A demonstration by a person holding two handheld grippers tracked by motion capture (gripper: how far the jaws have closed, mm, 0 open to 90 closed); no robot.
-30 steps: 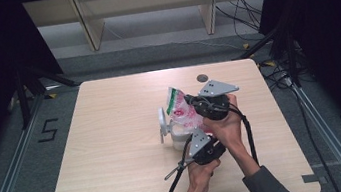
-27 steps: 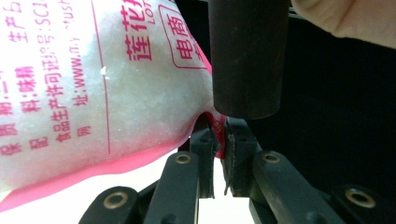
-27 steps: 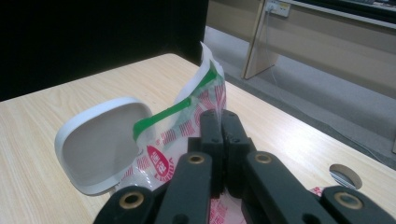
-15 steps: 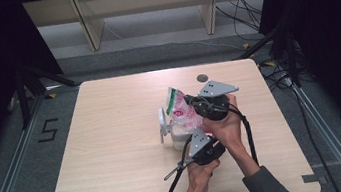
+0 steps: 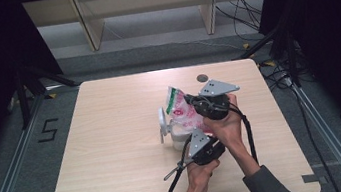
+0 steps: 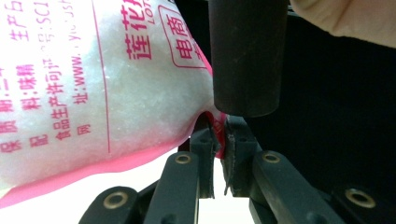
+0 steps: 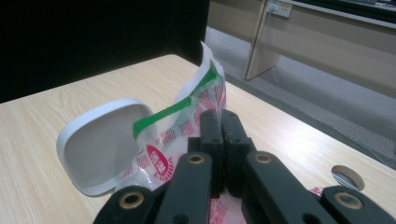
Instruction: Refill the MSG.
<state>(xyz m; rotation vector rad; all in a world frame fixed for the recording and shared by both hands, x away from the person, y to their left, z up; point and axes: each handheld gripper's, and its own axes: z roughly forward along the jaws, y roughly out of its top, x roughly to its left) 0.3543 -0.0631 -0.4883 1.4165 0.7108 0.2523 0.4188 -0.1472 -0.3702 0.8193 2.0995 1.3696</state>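
Pink-white bag (image 5: 183,112) ×1, grippers ×2 (both clamped), prob. 1 lid (image 7: 105,144).

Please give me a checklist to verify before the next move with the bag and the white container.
1. Right gripper shut on the bag near its upper part: ok.
2. Left gripper pinching the bag's pink bottom corner: ok.
3. Bag mouth open: the green-striped top edge looks parted in the right gripper view, but how far, cannot tell.
4. White container with its lid swung open: ok.
5. Bag mouth aimed over the container: cannot tell; the bag covers the container's opening in the high view.
6. Spilled grains on the table: none seen, ok.
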